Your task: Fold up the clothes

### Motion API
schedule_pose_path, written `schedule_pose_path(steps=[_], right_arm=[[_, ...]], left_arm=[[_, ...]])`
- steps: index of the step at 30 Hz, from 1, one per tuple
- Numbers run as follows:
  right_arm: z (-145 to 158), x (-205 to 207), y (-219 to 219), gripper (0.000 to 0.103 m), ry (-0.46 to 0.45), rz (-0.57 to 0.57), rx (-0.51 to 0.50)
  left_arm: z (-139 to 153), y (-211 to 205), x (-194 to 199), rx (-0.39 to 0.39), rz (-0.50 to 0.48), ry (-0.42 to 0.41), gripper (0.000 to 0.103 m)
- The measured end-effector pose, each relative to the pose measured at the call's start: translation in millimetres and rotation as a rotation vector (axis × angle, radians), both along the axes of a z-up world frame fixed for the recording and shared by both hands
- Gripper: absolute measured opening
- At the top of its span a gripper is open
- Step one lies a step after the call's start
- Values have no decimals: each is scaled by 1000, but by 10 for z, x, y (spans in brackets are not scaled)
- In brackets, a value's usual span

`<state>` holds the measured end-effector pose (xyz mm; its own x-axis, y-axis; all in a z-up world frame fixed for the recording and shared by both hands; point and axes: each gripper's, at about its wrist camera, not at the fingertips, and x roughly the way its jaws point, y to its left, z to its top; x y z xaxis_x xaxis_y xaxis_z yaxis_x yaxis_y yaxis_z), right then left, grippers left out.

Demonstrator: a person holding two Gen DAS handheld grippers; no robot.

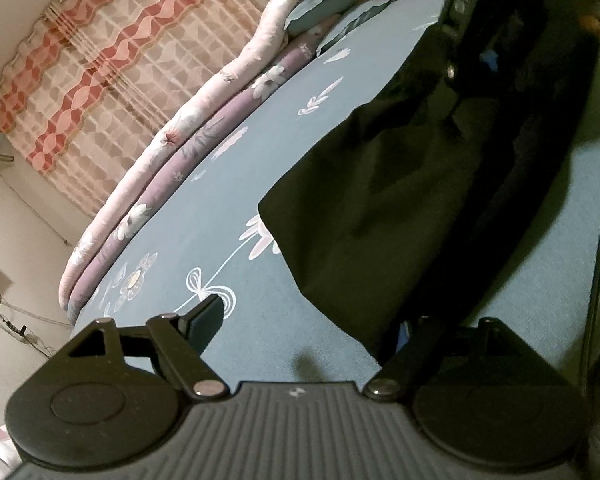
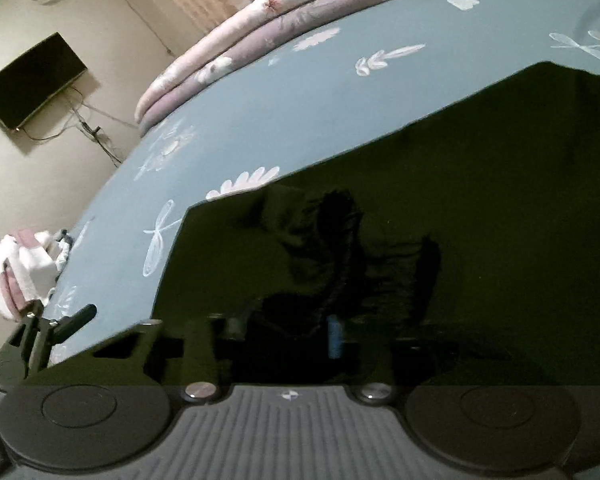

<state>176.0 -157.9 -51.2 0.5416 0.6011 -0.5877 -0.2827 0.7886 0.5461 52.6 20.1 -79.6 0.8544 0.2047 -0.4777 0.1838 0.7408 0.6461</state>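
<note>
Currently my right tool looks clenched on the black garment, spread flat on the bed for folding. My left tool hangs released beside the garment's near corner, gripping nothing.

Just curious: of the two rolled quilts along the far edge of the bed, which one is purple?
The inner quilt, lying against the blue sheet; the outer quilt beyond it is pale pink.

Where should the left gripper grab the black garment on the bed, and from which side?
Take the black garment at its lower-left corner, where it lies flat on the blue floral bedsheet. Come in from the bare sheet on the left: the open left gripper can straddle that exposed edge.
</note>
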Motion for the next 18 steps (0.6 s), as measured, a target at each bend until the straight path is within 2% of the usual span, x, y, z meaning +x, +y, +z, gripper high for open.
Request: schedule_pose_path(steps=[2,6,9,11,12,13,14,15,16,18], right_arm=[[76,-42,-70,20,-24,-5,23],[81,-124,-218,20,5,-35,57],[-83,-131,-281,22,70,-59,44],[-48,-145,-343,27,53,-73,64],[-15,-153,-376,37,39,-80,76],[19,-162,-409,55,24,-87,88],[40,-143,-440,65,15,-108,80],[55,-111,-472,81,7,-135,62],[71,-80,-503,85,0,-163,45],[6,39,-526,85,24,-186,34]], left_arm=[[4,4,-5,0,-5,0,82],[9,13,10,2,-11,4,84],[8,14,16,8,-21,5,85],[2,10,24,9,-24,4,85],[-1,10,31,8,-24,4,85],[-1,13,35,6,-24,3,85],[-1,16,37,5,-23,3,85],[1,19,41,2,-23,3,85],[2,20,41,0,-23,4,85],[9,29,55,-3,-24,5,85]])
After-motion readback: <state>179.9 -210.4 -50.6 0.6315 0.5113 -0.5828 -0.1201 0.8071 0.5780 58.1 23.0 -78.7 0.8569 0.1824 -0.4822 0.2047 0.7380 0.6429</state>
